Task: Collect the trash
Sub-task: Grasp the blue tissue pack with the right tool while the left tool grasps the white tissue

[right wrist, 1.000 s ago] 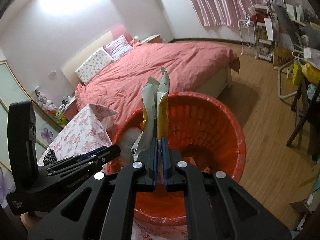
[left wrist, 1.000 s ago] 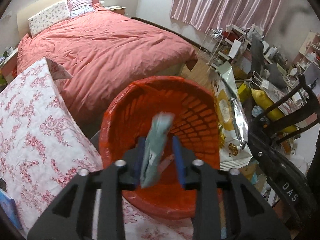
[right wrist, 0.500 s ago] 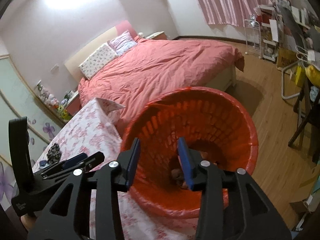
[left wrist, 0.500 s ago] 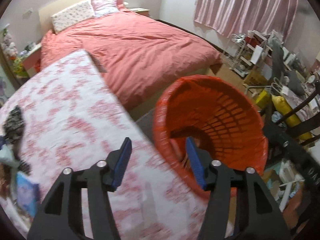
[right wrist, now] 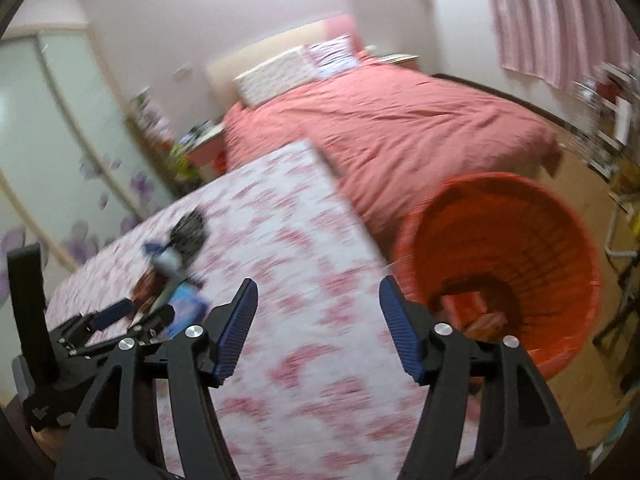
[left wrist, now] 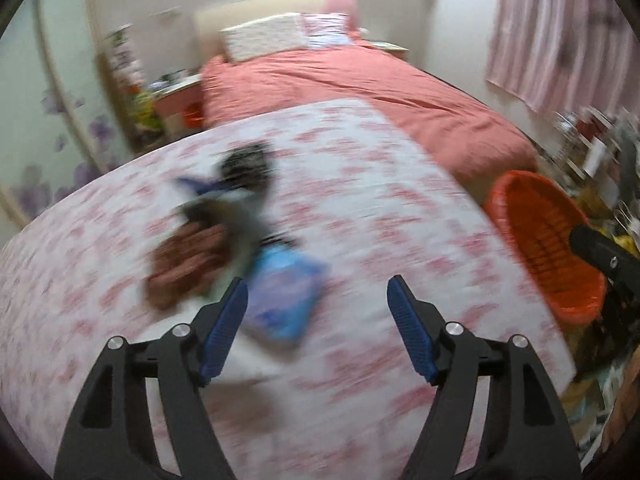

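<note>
Left gripper (left wrist: 316,304) now over the floral table (left wrist: 400,216), jaws opening and empty, blurred wrappers (left wrist: 224,240), perhaps snack packets, ahead, right gripper (right wrist: 318,304) likewise opening, its wrapper gone, orange bin (right wrist: 560,248) rightward.

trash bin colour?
Orange-red bin, clearest in the right wrist view.

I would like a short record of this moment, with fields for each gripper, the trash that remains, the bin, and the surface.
left gripper: jaws opening, nothing between them
right gripper: jaws opening, nothing between them
remaining trash: blurred pile of wrappers, including a blue packet and a brown packet
bin: orange basket beside the table, some trash at its bottom
surface: table with floral cloth
</note>
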A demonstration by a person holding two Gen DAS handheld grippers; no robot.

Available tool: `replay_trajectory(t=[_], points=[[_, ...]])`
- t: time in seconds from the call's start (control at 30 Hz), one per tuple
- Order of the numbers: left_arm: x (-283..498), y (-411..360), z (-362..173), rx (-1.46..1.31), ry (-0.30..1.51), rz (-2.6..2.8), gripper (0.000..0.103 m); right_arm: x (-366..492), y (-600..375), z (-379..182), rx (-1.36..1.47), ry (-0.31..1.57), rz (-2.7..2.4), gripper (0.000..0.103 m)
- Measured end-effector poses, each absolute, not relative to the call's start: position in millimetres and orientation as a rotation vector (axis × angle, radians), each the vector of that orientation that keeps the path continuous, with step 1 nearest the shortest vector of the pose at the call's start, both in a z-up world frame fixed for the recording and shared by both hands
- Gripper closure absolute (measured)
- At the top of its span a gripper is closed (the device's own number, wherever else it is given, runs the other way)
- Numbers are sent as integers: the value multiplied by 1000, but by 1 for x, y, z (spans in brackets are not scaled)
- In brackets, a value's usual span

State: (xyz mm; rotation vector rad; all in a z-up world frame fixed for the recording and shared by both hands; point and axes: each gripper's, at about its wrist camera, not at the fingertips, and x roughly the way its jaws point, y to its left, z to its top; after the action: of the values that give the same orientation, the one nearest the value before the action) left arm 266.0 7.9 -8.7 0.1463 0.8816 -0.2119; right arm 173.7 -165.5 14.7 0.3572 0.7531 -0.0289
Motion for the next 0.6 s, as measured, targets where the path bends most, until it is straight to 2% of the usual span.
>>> replay_trajectory(t=[0.33,0.53,0.6], points=[[230,148,-37,-9,880,14,26,203,-60,-28,268,847,136,34],[217,183,-47,-84,867,55,26,230,-25,-48,320,883,125,34],[211,191,-44,-96,839,75,26,241,-21,-50,341,887,102,29]])
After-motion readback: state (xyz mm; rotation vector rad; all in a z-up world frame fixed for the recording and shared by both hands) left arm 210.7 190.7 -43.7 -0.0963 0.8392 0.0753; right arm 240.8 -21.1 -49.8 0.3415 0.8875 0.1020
